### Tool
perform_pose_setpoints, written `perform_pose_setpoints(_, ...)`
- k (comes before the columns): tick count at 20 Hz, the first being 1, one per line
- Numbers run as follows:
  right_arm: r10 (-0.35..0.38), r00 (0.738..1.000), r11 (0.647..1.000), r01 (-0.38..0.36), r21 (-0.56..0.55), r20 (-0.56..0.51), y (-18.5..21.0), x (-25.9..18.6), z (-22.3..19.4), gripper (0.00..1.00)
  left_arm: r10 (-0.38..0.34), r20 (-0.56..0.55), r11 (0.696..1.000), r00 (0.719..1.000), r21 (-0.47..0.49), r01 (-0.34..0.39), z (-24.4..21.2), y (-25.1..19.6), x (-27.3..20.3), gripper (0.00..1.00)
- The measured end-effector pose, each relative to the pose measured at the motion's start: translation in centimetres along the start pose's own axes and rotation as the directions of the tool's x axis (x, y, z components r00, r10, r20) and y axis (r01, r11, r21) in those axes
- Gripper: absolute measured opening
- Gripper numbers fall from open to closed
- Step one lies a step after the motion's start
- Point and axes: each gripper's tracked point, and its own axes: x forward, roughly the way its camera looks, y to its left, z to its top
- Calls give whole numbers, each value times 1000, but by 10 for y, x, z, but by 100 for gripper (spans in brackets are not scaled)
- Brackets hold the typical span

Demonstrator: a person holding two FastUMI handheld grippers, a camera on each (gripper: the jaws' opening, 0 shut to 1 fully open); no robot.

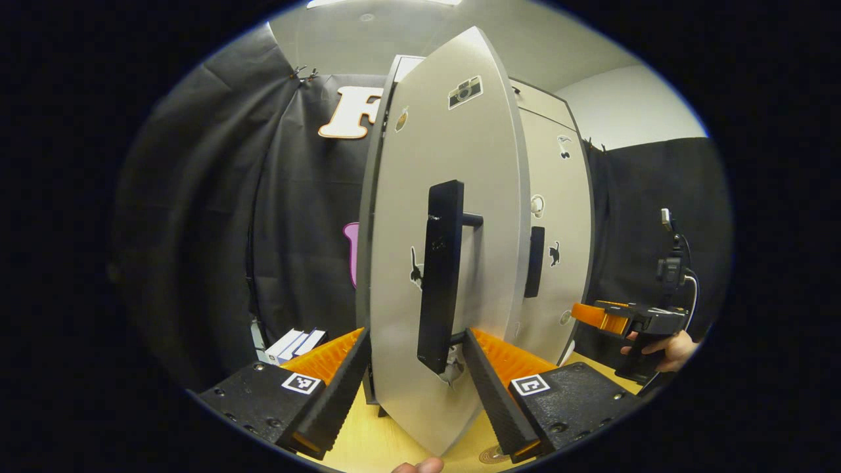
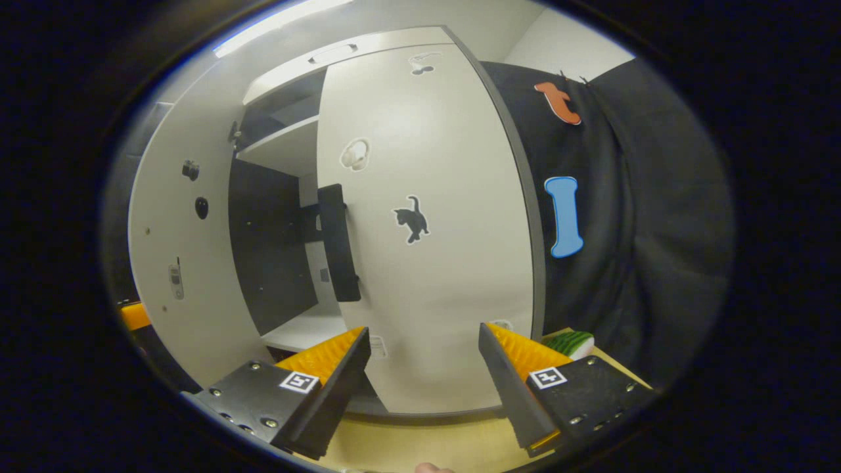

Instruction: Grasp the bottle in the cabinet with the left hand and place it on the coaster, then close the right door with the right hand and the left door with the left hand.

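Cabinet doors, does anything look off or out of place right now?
Nothing damaged or spilled. The left door stands ajar, its edge between the left claw fingers, while the right door looks shut. That fits the closing step.

Left gripper (image 1: 416, 358): fingers spread wide, level, pointing fwd; nothing pressed between them. Right gripper (image 2: 424, 355): fingers likewise spread apart, level, nothing held. In left gripper view the right gripper (image 1: 594, 315) shows far off at right, pointing left, held from below by a hand (image 1: 667, 347); its finger gap can't be judged there.
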Motion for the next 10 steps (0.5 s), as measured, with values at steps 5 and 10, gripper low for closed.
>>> perform_pose_setpoints(5,1,1000,999,-1,-50,3,-11,-11,0,100,8,16,997,1000,77,-10,-1,-23,24,95)
perform_pose_setpoints(10,-22,1000,994,24,-109,16,-28,-22,4,100,-8,14,998,1000,65,7,-5,-49,54,94)
